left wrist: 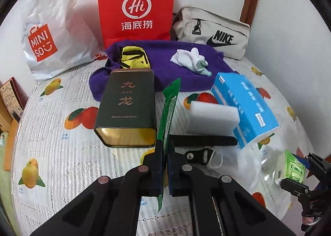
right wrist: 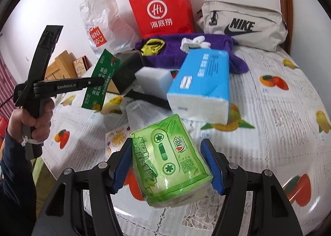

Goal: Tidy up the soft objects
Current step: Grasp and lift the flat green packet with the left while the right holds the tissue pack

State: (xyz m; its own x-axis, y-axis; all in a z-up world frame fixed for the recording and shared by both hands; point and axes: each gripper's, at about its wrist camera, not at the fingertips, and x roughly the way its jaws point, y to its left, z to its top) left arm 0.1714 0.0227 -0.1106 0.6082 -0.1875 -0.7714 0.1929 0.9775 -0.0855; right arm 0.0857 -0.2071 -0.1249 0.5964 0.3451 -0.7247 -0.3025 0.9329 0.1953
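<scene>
Left gripper (left wrist: 164, 165): clamped tight on the green sachet (left wrist: 168, 110), lifted clear.
Right gripper (right wrist: 166, 163): squeezing the green tissue pack (right wrist: 171, 159) above the worktop (right wrist: 269, 112).

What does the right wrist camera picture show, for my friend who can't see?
The right gripper holds a green tissue pack above a fruit-print tablecloth. To the left, a hand's left gripper pinches a flat green packet. Behind are a blue tissue box and a red bag.
</scene>
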